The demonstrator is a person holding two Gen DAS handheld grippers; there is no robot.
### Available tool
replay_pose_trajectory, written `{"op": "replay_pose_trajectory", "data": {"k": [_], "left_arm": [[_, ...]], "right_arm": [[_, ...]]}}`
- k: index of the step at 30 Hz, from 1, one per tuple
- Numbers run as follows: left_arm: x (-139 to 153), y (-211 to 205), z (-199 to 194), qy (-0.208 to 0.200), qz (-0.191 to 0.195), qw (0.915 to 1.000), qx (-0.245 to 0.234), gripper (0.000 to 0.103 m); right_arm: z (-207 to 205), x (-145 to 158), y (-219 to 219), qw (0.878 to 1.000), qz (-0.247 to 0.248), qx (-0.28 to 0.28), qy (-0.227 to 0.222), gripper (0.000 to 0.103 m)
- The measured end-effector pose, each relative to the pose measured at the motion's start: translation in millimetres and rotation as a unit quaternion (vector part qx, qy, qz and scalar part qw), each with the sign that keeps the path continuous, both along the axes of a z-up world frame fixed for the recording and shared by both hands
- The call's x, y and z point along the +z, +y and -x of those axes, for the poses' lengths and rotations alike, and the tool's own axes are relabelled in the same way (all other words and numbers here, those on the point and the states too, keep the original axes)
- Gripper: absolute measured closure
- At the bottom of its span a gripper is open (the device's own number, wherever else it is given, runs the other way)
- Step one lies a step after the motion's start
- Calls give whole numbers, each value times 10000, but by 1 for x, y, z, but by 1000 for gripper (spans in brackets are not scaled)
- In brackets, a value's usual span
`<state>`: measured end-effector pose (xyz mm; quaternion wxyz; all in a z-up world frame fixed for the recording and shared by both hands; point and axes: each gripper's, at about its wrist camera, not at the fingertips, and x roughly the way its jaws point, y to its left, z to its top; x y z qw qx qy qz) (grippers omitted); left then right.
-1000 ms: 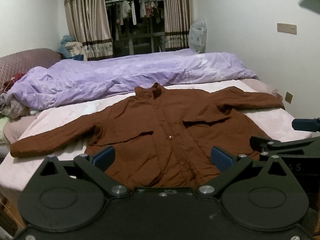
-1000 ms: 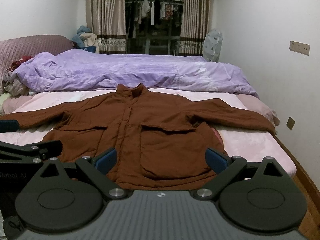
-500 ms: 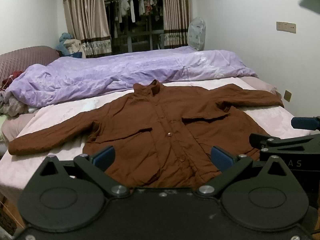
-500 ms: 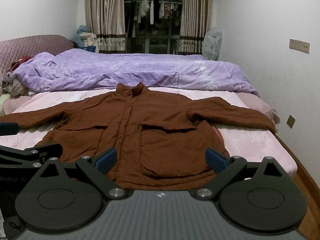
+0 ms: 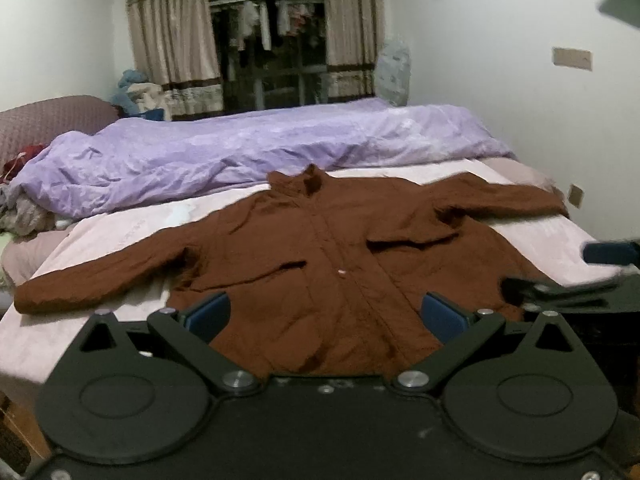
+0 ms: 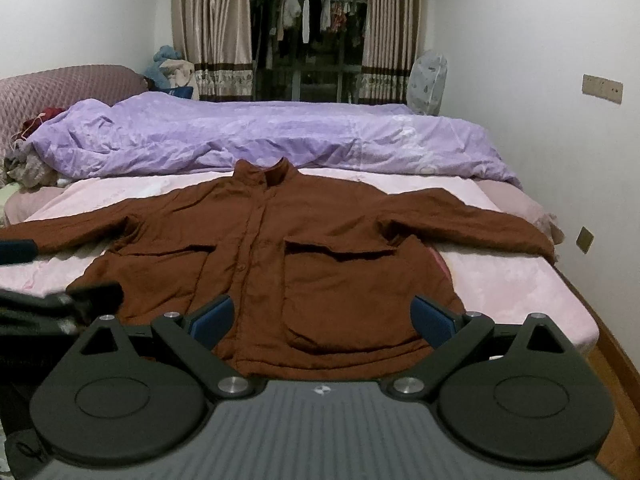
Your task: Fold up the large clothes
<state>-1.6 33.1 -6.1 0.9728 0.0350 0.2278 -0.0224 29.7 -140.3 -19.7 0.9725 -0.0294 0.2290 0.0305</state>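
A large brown jacket (image 5: 332,264) lies spread flat, front up, on the pink bed sheet, both sleeves stretched out sideways; it also shows in the right wrist view (image 6: 304,248). My left gripper (image 5: 326,316) is open and empty, held above the jacket's hem. My right gripper (image 6: 322,316) is open and empty, also over the hem, a little to the right. Each gripper shows at the edge of the other's view: the right one (image 5: 592,276) and the left one (image 6: 48,280).
A rumpled purple duvet (image 6: 260,140) lies across the bed behind the jacket. A quilted headboard (image 6: 60,88) and a clothes pile stand at left. A white wall is at right, wooden floor (image 6: 612,384) at the bed's right edge, curtains (image 6: 212,36) and window behind.
The left wrist view has tilted up slightly and is motion-blurred, so the left gripper is moving. The right gripper has barely moved. The jacket lies as before.
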Motion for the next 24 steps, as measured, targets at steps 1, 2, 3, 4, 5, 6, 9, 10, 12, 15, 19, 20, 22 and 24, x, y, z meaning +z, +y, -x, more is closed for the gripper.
{"op": "replay_pose_trajectory", "data": {"k": [1, 2, 3, 4, 5, 6, 9, 10, 12, 15, 19, 20, 22, 24], "left_arm": [[-2, 9, -5, -43, 58, 10000, 9, 0], [-7, 28, -14, -77, 222, 9997, 41, 0], [-10, 42, -22, -52, 336, 9993, 160, 0], [-15, 60, -31, -18, 440, 9984, 347, 0], [-20, 82, -42, 25, 514, 9968, 609, 0], [-26, 109, -54, 73, 532, 9943, 918, 0], [-44, 190, -85, -28, 367, 9823, 1838, 0], [-50, 218, -95, -32, 364, 9753, 2178, 0], [-66, 292, -122, 129, 586, 9549, 2910, 0], [-92, 390, -153, 378, 1040, 9188, 3790, 0], [-119, 461, -192, 808, 994, 8804, 4566, 0], [-124, 473, -199, 837, 1079, 8776, 4595, 0], [-135, 495, -209, 977, 1513, 8696, 4597, 0], [-144, 503, -213, 732, 1697, 8672, 4624, 3]], "right_arm": [[-5, -4, -1, 10000, -4, -6, 14, 0], [-10, -9, -4, 10000, -37, -42, 42, 0], [-19, -15, -9, 9998, -121, -138, 110, 0], [-26, -21, -13, 9994, -208, -224, 165, 0], [-33, -28, -17, 9988, -323, -289, 211, 0], [-41, -35, -23, 9980, -482, -324, 253, 0], [-65, -59, -37, 9952, -834, -310, 409, 0], [-74, -66, -39, 9951, -801, -322, 472, 0], [-90, -76, -40, 9951, -640, -447, 599, 0], [-109, -84, -35, 9951, -473, -571, 657, 0], [-125, -86, -29, 9951, -629, -364, 674, 0], [-131, -86, -28, 9950, -627, -346, 692, 0], [-140, -87, -27, 9947, -595, -421, 730, 0], [-151, -87, -27, 9945, -538, -458, 778, 0]]}}
